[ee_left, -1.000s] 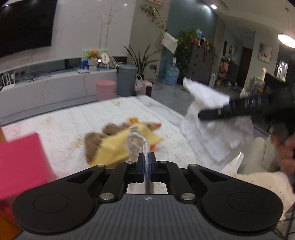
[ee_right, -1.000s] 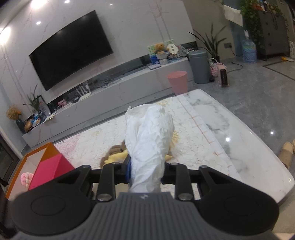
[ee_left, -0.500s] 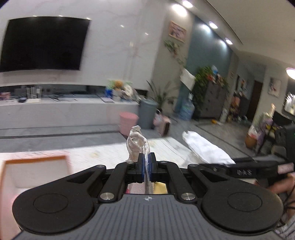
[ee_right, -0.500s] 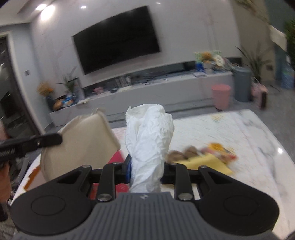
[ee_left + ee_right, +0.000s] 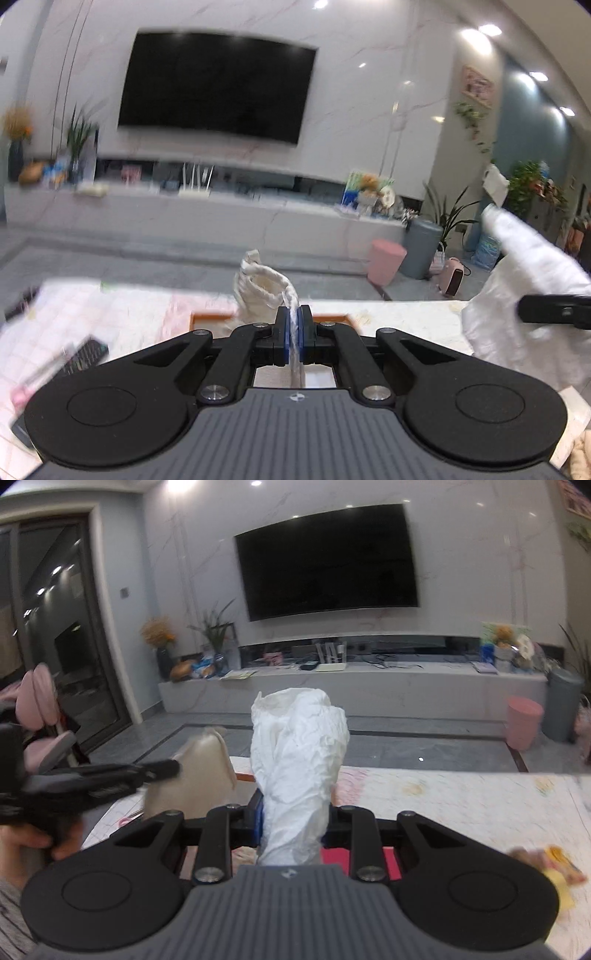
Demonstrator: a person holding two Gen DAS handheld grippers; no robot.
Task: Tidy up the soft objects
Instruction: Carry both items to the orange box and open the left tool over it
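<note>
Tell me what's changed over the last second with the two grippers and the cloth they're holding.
Both grippers swung left, away from the plush toy, carrying the white cloth toward the orange-rimmed box. The left gripper stays shut on the cloth's thin beige corner; the right gripper stays clamped on the white cloth. Nothing was released.
</note>
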